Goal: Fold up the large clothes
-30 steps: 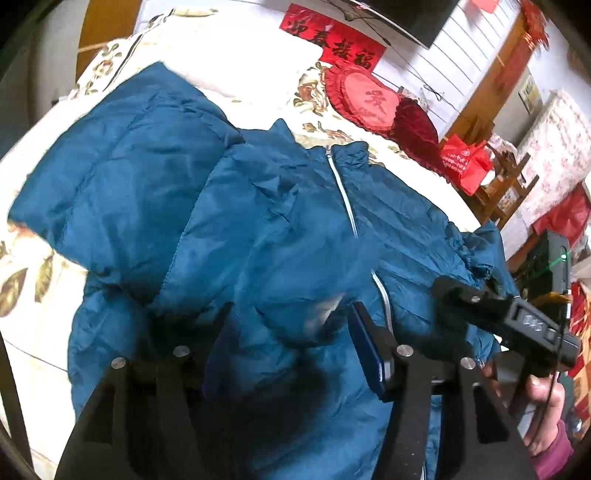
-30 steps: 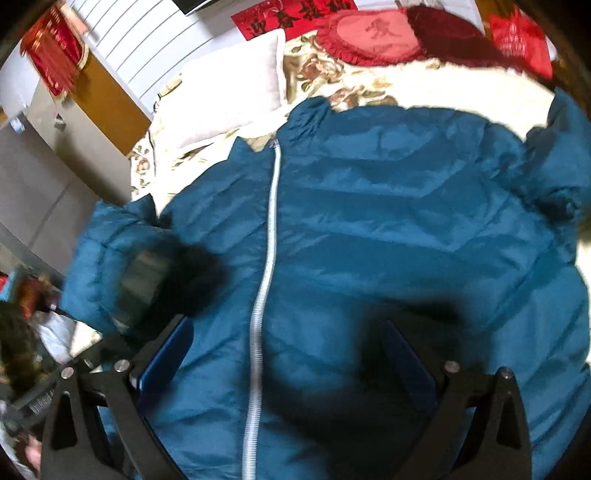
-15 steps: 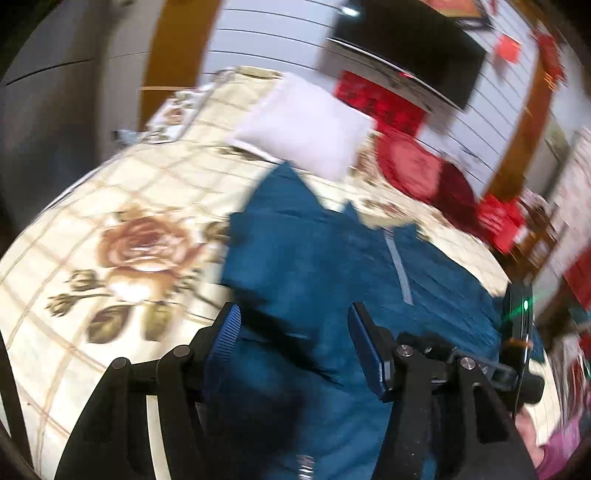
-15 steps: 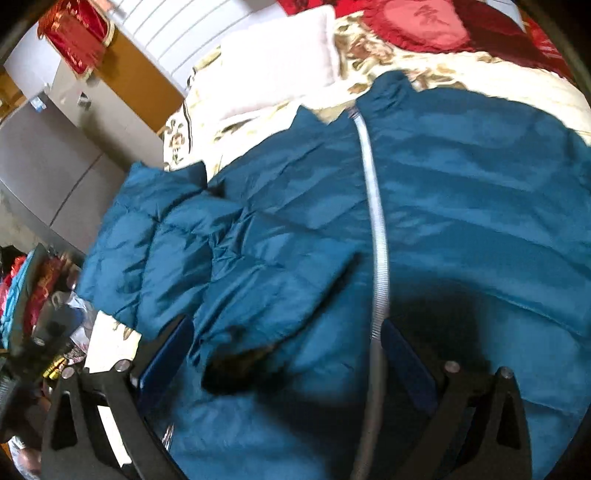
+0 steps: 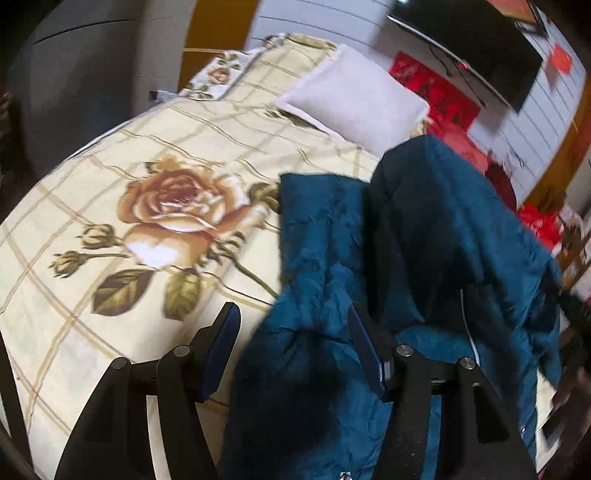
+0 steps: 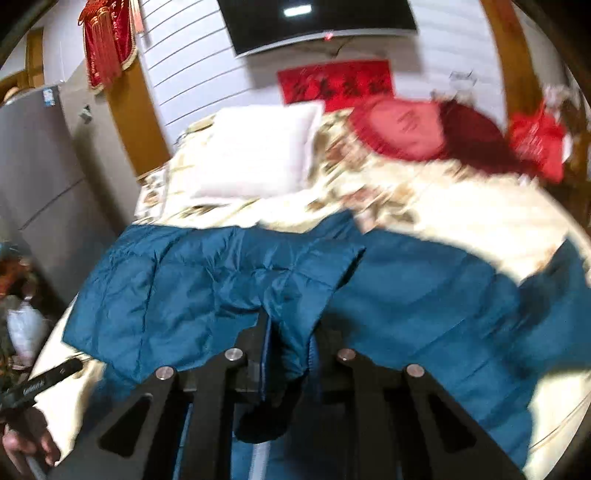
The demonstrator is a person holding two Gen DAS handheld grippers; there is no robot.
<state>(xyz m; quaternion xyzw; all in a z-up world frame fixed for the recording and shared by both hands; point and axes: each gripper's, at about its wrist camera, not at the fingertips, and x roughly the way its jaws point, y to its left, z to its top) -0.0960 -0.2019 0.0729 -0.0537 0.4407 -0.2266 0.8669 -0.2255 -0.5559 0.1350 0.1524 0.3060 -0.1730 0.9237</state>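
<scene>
A large teal puffer jacket (image 5: 424,240) lies on a rose-patterned bedspread (image 5: 110,166). Part of it is lifted into a hump toward the right of the left wrist view. My left gripper (image 5: 291,317) is open over the jacket's left edge; fabric lies below and between its fingers, but the left pad is bare. In the right wrist view my right gripper (image 6: 290,325) has its jaws closing on a bunched fold of the jacket (image 6: 424,295), and the pads pinch the fabric. A sleeve spreads flat to the left.
A white pillow (image 5: 354,99) and red cushions (image 6: 402,125) sit at the head of the bed, under a wall television (image 6: 314,22). A grey cabinet (image 6: 33,166) stands left of the bed. A person's hand (image 6: 26,439) grips the other handle.
The right gripper's jaws came together on a jacket fold and rose with it. The left gripper swung left, from over the jacket's front to its edge beside bare bedspread.
</scene>
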